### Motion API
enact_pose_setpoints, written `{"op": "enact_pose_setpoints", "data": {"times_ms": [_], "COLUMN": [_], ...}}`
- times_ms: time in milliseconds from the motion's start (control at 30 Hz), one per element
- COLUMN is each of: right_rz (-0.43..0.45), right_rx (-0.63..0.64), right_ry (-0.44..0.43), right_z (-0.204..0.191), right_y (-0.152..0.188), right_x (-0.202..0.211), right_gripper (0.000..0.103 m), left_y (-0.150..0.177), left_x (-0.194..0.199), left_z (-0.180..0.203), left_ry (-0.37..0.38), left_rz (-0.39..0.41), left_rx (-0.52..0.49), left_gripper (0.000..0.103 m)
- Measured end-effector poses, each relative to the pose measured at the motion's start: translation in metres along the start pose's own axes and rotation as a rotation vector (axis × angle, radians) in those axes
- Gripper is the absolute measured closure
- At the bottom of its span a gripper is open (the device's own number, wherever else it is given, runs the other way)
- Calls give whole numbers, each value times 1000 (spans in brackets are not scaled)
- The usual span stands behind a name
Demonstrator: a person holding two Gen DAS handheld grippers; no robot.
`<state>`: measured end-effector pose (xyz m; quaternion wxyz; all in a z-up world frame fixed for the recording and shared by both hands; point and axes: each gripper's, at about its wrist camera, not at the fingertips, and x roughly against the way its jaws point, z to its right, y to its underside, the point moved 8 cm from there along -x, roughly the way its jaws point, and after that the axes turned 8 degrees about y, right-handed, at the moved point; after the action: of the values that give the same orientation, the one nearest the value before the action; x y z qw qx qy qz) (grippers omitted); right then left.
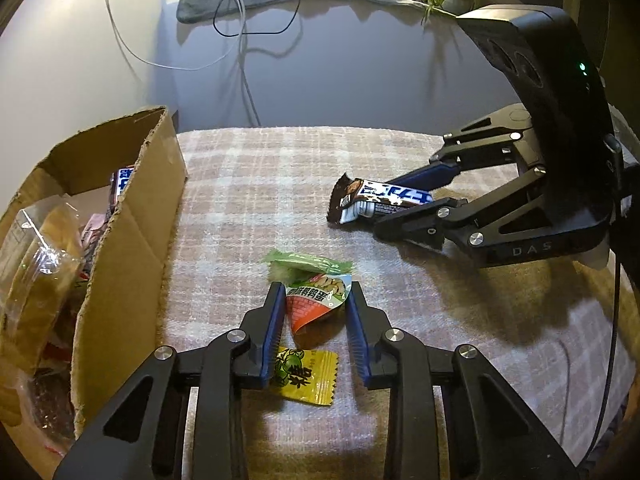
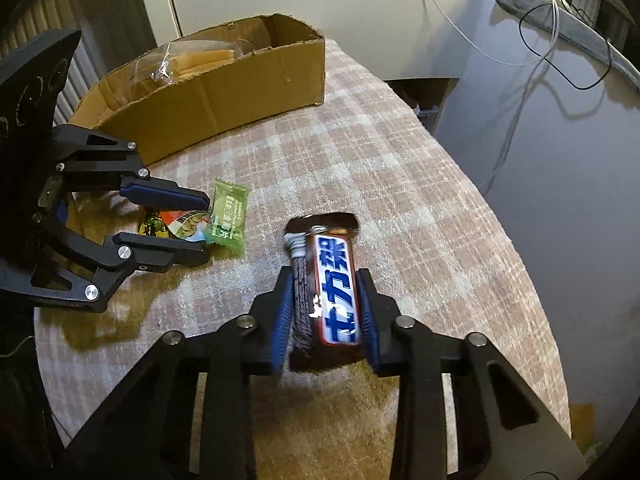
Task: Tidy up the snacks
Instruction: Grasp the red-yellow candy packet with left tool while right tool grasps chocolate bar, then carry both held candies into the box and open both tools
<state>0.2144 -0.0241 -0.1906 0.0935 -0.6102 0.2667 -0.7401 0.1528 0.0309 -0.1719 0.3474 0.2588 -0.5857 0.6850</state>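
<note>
Your right gripper [image 2: 326,308] pinches the brown chocolate bar with the blue-and-white label [image 2: 330,284] above the checked cloth [image 2: 360,140]. Your left gripper [image 1: 314,316] is spread around the orange-and-green triangular snack packet [image 1: 316,304] (cloth level), right of the open cardboard box [image 1: 132,232].

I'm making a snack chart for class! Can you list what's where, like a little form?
box: cardboard box, already holding snacks
right gripper: shut on chocolate bar
left gripper: open around orange-and-green packet
also loose: green candy, yellow candy
surface: plaid cloth
</note>
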Motion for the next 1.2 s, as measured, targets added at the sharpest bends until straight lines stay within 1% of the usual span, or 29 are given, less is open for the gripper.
{"op": "enact_pose_setpoints", "data": {"times_ms": [133, 300, 433, 567, 700, 867, 1033, 1200], "right_rz": [-9, -8, 30, 58, 84, 119, 161, 187], "right_rx": [-46, -114, -186, -211, -216, -199, -199, -181], "right_ry": [27, 65, 66, 90, 108, 110, 99, 95], "right_z": [-2, -2, 0, -5, -16, -35, -50, -64], "right_y": [4, 13, 16, 14, 4, -17, -47, -79], "right_x": [4, 14, 37, 59, 77, 94, 104, 103], "right_gripper": [73, 74, 74, 74, 74, 74, 74, 74], "left_y": [0, 0, -1, -2, -3, -2, 1, 5], "left_x": [5, 17, 33, 52, 69, 92, 111, 130], "left_z": [5, 13, 21, 26, 26, 20, 3, -25], "left_ry": [11, 43, 69, 89, 102, 102, 87, 59], "left_rz": [11, 38, 66, 100, 134, 173, 201, 228], "left_rx": [-9, -3, 0, 1, 7, 18, 32, 63], "left_gripper": [75, 75, 76, 76, 76, 76, 76, 76]}}
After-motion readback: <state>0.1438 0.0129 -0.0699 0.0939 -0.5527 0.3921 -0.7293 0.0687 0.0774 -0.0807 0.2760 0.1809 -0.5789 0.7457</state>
